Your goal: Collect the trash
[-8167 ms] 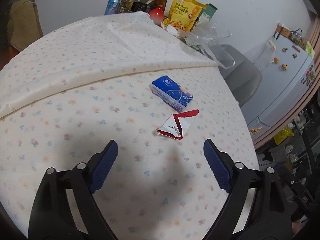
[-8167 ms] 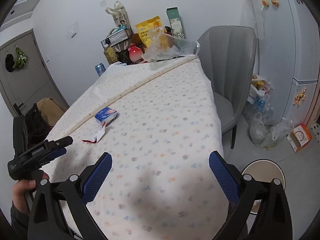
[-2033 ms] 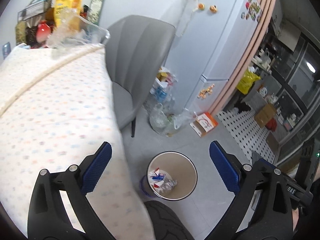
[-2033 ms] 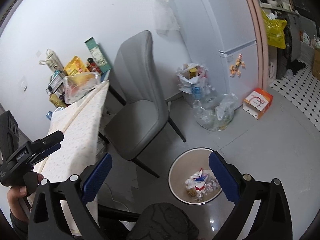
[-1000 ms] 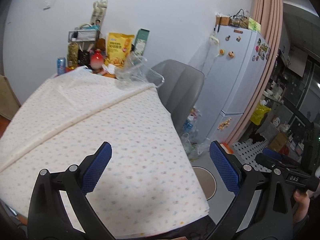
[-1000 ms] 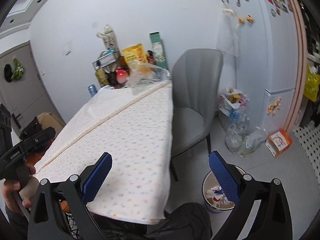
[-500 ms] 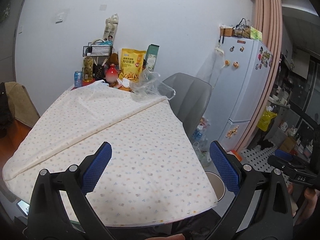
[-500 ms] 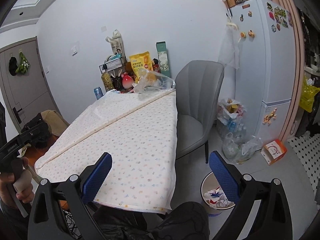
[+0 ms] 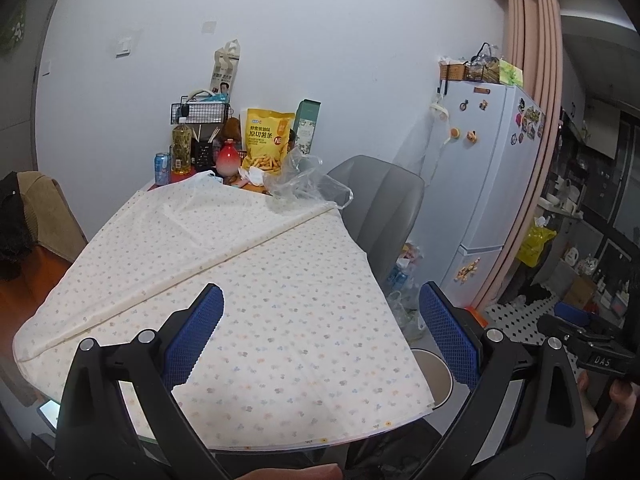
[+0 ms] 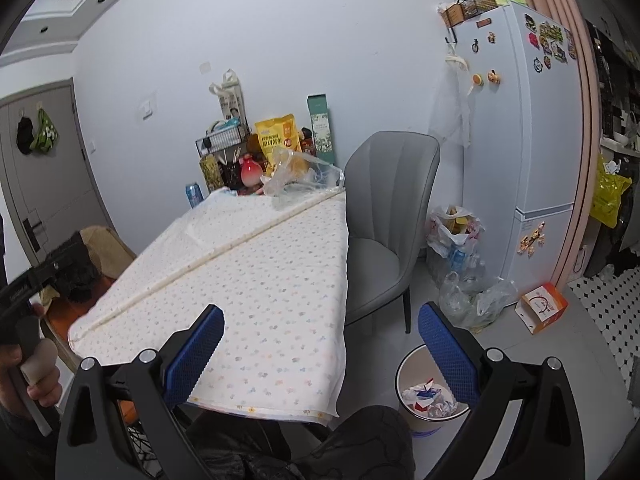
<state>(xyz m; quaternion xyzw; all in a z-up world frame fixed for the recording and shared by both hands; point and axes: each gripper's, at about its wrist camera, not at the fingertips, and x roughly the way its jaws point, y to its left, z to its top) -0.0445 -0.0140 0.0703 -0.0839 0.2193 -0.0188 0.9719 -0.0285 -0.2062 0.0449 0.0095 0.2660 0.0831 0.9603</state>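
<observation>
Both grippers are pulled back from the table point(image 9: 248, 280) and held above its near edge. Left gripper point(image 9: 320, 336): jaws spread wide, nothing between them. Right gripper point(image 10: 320, 340): same, wide apart and empty.

Change since eight seconds ago: the blue packet and the torn red-and-white wrapper that lay on the tablecloth are gone from it. Wrappers in those colours now lie in the bin point(image 10: 404, 364), on the floor just beside the table's near right corner. Two seconds ago both cameras looked down into that bin; now they look level across the table.

Judgement: the loose trash is collected and the task looks finished, or close to it. The cloth shows nothing left on its open area. A clear plastic bag point(image 9: 308, 186) lies at the table's far end among the snacks; whether it counts as trash I cannot tell.

Room: the chair point(image 10: 384, 232) stands against the table's right edge, beyond the bin. The cloth's near hem overhangs. Floor right of the bin is open.
</observation>
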